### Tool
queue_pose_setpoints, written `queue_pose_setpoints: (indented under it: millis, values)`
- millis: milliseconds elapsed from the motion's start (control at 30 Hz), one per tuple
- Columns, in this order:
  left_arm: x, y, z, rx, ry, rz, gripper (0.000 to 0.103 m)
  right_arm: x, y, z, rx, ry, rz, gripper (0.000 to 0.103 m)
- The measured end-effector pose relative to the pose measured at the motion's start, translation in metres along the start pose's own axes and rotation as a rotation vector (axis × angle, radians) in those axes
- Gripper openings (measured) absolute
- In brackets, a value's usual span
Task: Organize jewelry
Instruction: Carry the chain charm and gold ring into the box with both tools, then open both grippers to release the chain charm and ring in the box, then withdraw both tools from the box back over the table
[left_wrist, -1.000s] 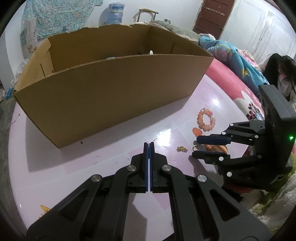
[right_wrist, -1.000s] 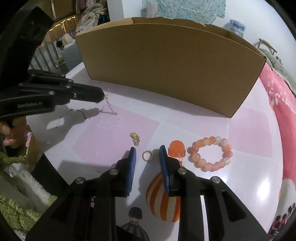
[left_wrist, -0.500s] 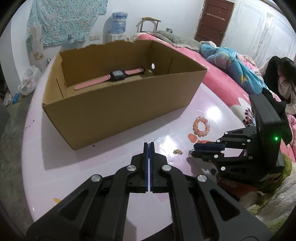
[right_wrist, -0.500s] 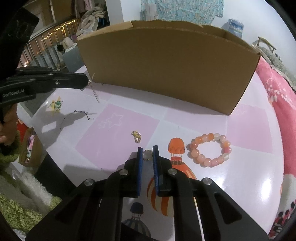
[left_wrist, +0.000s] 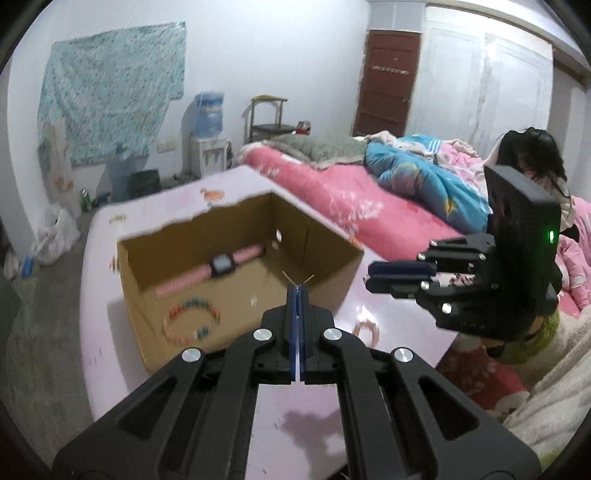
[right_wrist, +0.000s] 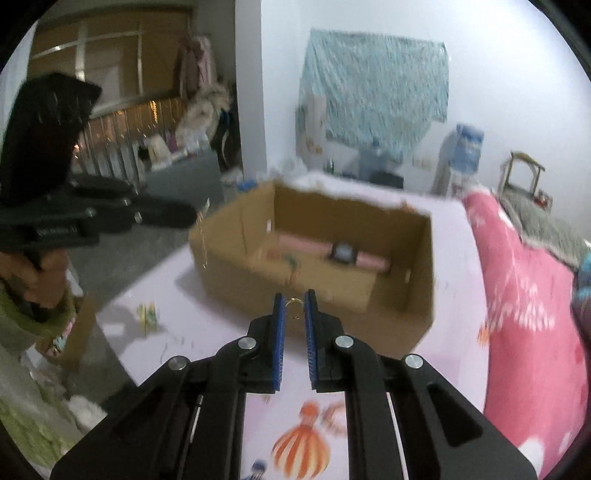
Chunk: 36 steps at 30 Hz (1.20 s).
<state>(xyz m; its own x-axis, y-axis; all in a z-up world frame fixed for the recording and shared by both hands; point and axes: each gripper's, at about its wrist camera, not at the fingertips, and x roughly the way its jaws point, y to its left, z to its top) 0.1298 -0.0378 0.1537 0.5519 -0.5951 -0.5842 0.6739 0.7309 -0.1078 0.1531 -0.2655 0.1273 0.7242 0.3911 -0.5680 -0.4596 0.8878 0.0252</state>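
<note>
While the left gripper (left_wrist: 297, 291) pinches a thin gold chain (right_wrist: 202, 242) before the open brown cardboard box (left_wrist: 184, 332), the right gripper (right_wrist: 294, 308) clamps a small gold ring (right_wrist: 294, 305).

Showing a brown box (left_wrist: 177, 332), pink watch (left_wrist: 221, 266), gold ring (right_wrist: 294, 303), pale pink table (left_wrist: 110, 354), blue-padded black right gripper (right_wrist: 294, 308).

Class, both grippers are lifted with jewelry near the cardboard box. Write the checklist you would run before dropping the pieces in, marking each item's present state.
1. Right gripper shut on the gold ring: ok.
2. Left gripper shut on the thin chain: ok; chain dangles from its tip.
3. Cardboard box open on top: ok.
4. Free floor around the pink watch and beaded necklace: ok.
5. Ring over the box opening: cannot tell.
6. Grippers apart from each other: ok.
</note>
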Motion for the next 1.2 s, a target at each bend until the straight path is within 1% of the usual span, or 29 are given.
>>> queue_pose_setpoints:
  millis: [67,167,233,267,333,367,400,433,467,533,600,700,767,1000,1033,1100,1200]
  values:
    - [0.013,0.007,0.014,0.006,0.015,-0.005,0.000,0.011,-0.018,0.020,0.016,0.002,0.045,0.011]
    - [0.049,0.027,0.028,-0.008,0.100,-0.020,0.000,0.041,-0.041,0.043,0.057,0.065,0.113,0.011]
    - [0.077,0.041,0.032,-0.038,0.173,-0.048,0.000,0.073,-0.057,0.057,0.094,0.141,0.153,0.011]
    - [0.091,0.047,0.033,-0.056,0.208,-0.058,0.000,0.093,-0.065,0.064,0.116,0.205,0.180,0.011]
    - [0.120,0.062,0.032,-0.100,0.288,-0.079,0.000,0.124,-0.077,0.070,0.154,0.290,0.194,0.011]
    - [0.131,0.068,0.031,-0.120,0.321,-0.081,0.000,0.147,-0.083,0.071,0.178,0.359,0.216,0.011]
    - [0.146,0.076,0.031,-0.146,0.365,-0.085,0.000,0.158,-0.087,0.071,0.195,0.392,0.218,0.011]
    - [0.154,0.082,0.031,-0.166,0.391,-0.089,0.000,0.179,-0.093,0.071,0.219,0.452,0.210,0.011]
    - [0.162,0.088,0.030,-0.187,0.417,-0.091,0.000,0.189,-0.095,0.071,0.224,0.482,0.209,0.011]
    - [0.180,0.099,0.029,-0.219,0.474,-0.106,0.000,0.211,-0.099,0.071,0.231,0.530,0.198,0.011]
    - [0.194,0.108,0.026,-0.239,0.521,-0.097,0.000,0.226,-0.101,0.067,0.236,0.568,0.190,0.011]
    - [0.207,0.118,0.021,-0.291,0.578,-0.113,0.000,0.242,-0.102,0.063,0.246,0.605,0.177,0.011]
    - [0.210,0.120,0.018,-0.316,0.590,-0.121,0.000,0.247,-0.104,0.060,0.249,0.618,0.170,0.012]
    - [0.217,0.126,0.016,-0.344,0.590,-0.121,0.003,0.249,-0.108,0.059,0.255,0.606,0.154,0.012]
    - [0.217,0.126,0.016,-0.345,0.590,-0.117,0.008,0.247,-0.108,0.060,0.259,0.601,0.152,0.012]
    - [0.217,0.125,0.017,-0.341,0.580,-0.112,0.012,0.242,-0.109,0.062,0.270,0.586,0.150,0.012]
    - [0.213,0.125,0.020,-0.332,0.565,-0.090,0.012,0.229,-0.110,0.065,0.274,0.555,0.137,0.012]
